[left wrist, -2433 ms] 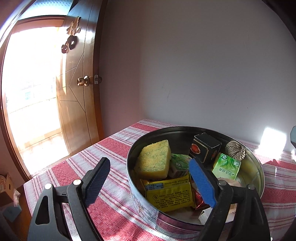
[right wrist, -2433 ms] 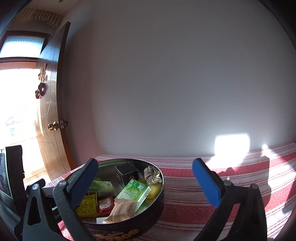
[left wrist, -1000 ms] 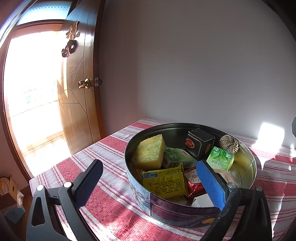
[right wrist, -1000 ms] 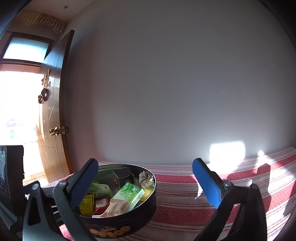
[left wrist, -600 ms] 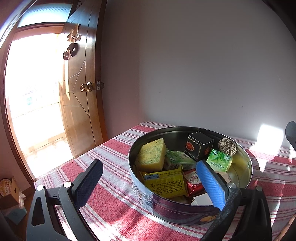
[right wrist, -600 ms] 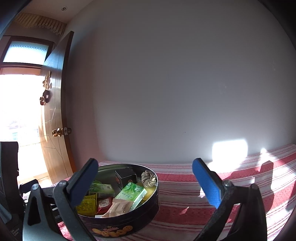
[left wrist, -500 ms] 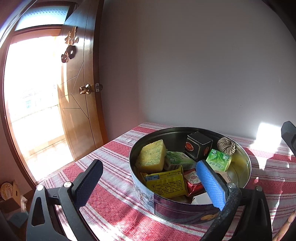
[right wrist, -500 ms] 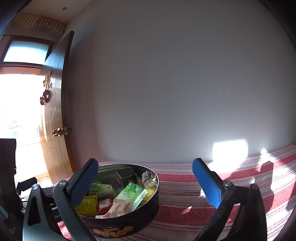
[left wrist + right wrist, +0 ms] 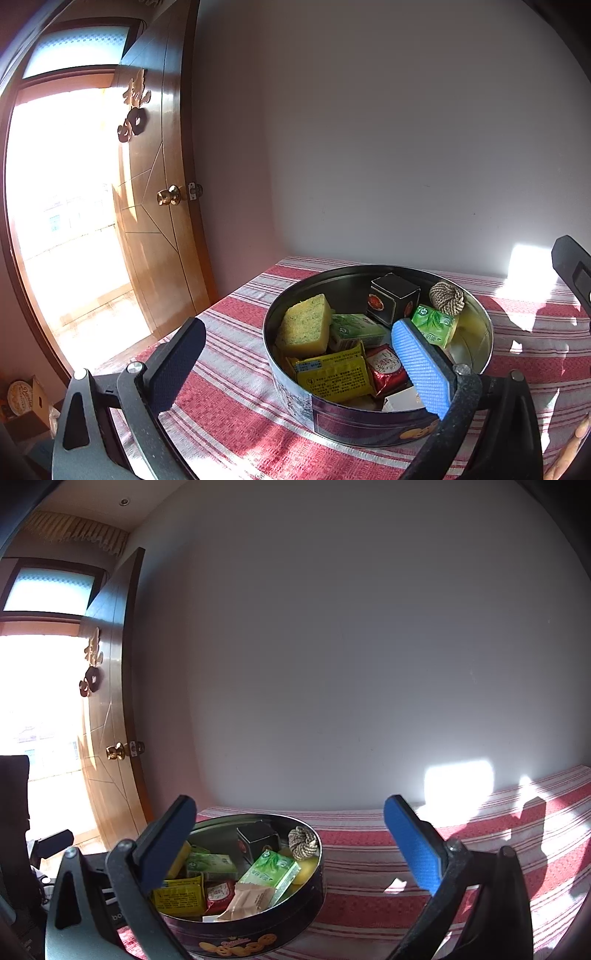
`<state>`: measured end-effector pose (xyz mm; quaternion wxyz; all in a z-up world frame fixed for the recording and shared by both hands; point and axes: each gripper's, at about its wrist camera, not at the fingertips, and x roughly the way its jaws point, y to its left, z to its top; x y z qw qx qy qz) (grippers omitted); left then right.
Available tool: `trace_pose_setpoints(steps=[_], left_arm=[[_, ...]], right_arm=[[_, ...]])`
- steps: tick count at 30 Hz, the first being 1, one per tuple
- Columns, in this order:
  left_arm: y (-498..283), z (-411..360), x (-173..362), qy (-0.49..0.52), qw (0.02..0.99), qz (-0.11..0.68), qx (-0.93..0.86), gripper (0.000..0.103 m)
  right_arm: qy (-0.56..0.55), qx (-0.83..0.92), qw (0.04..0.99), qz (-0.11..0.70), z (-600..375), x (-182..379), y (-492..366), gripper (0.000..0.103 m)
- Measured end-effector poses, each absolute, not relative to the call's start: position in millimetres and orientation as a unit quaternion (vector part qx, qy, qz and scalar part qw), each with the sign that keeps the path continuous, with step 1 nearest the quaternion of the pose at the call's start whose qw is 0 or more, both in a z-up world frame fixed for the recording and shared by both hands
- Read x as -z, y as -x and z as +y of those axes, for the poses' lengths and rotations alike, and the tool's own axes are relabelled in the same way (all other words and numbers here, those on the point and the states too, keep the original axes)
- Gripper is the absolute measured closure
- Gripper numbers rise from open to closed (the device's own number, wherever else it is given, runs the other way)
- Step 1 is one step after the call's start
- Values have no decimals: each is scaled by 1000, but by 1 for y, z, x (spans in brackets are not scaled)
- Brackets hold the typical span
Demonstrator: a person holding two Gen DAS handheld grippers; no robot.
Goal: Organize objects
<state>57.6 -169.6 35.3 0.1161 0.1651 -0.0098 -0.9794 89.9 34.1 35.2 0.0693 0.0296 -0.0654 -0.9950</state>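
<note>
1. In the left wrist view, we hold the left gripper (image 9: 295, 365) with its jaws spread wide and nothing between them; one dark pad sits at lower left of the frame, the blue pad at lower right.
2. The round cookie tin (image 9: 354, 421) stands open on the red-and-white striped tablecloth (image 9: 229, 417), in the lower middle to right of the frame, and the blue pad overlaps its near right rim in the picture; we cannot tell if they touch.
3. Inside the tin we see a yellow sponge (image 9: 304, 325) leaning at the left, a green tea box (image 9: 352, 330) just beside it, a black box (image 9: 393, 301) at the back, a ball of twine (image 9: 446, 298) at the back right, and a second green packet (image 9: 433, 325) in front of the twine.
4. A yellow sachet (image 9: 336, 376) and a red foil packet (image 9: 386, 371) lie at the near side.
5. A wooden door (image 9: 155, 206) with a brass knob (image 9: 168, 195) fills the left of the frame.
6. In the right wrist view, the right gripper (image 9: 290, 849) is likewise wide apart and empty, pads at lower left and lower right.
7. The tin (image 9: 258, 934) sits at lower left of centre, partly behind the left pad, with the light green packet (image 9: 269, 877) and a beige wrapper (image 9: 245, 901) near its front.
8. The striped cloth (image 9: 369, 893) runs to the right edge, sunlit in patches.
</note>
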Motion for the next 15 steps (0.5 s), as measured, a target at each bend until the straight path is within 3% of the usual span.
trace_pose_setpoints(steps=[15], left_arm=[[-46, -174, -32, -195, 98, 4, 976, 1]], right_arm=[[-24, 994, 72, -73, 37, -39, -94, 0]])
